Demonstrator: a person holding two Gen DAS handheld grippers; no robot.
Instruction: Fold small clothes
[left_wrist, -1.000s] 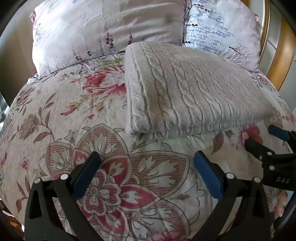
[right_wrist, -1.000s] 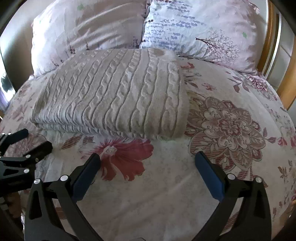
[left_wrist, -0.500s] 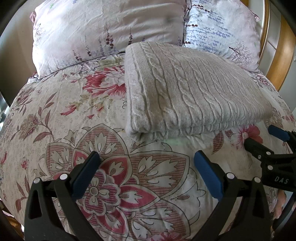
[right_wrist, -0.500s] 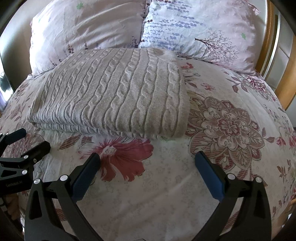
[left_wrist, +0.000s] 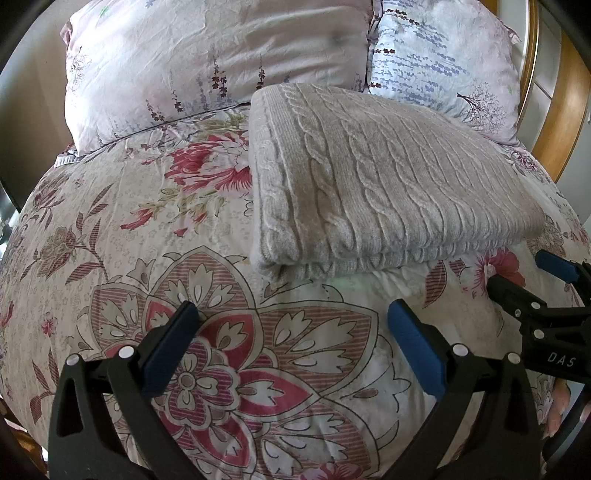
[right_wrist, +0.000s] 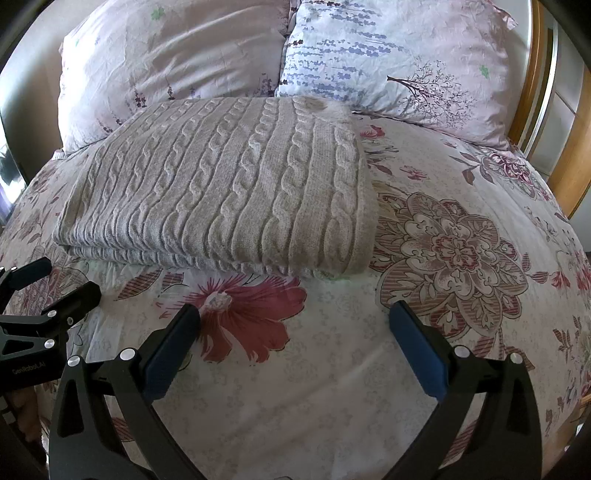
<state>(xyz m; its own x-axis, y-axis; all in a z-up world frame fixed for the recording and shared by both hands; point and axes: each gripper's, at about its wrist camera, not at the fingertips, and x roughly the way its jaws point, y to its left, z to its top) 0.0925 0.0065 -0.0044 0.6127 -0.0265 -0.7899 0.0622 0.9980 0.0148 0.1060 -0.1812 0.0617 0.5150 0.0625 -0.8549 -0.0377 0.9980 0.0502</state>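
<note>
The cable-knit sweater (left_wrist: 376, 184) lies folded on the bed (left_wrist: 129, 229), with both grippers' jaws wide apart and empty. To finish well, the left gripper (left_wrist: 291, 339) and right gripper (right_wrist: 295, 339) should probably withdraw without snagging its near edge.

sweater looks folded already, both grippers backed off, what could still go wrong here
The folded sweater lies on a soft, puffy duvet, so its layers could slump or slide apart if nudged. The left gripper and right gripper are both open close to its near edge; a careless move forward might snag the loose bottom layer showing there and undo the fold.
</note>
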